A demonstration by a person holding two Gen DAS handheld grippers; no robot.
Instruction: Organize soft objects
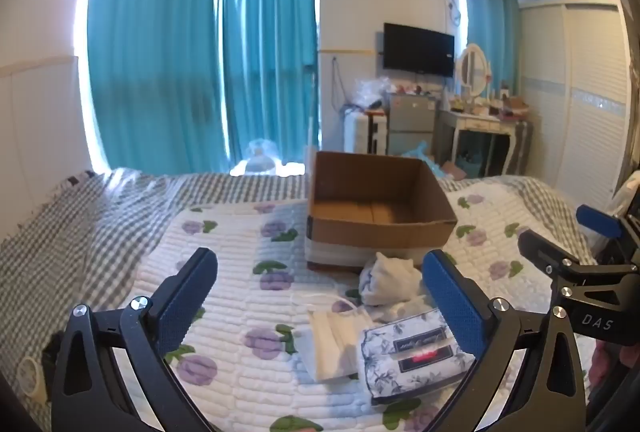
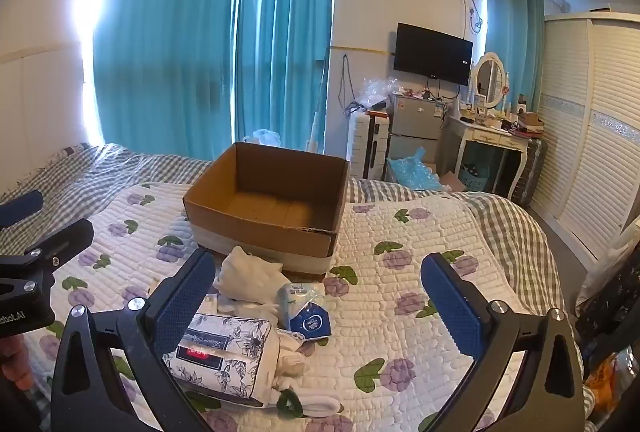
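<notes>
Cardboard box (image 2: pixel 264 207) sitting empty on the bed (image 2: pixel 420 292); we are holding left gripper (image 1: pixel 320 296) and right gripper (image 2: pixel 320 296) jaws released above floral pouch (image 2: pixel 224 356), cloths (image 2: pixel 250 278).

Open empty cardboard box (image 2: pixel 264 216) on quilt, floral tissue pack (image 2: pixel 224 356), white cloths (image 2: pixel 250 278), face mask (image 1: pixel 334 342) before it

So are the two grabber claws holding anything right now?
No, nothing is held. The left gripper and right gripper are both wide open above the bed, with the floral pack lying untouched.
</notes>
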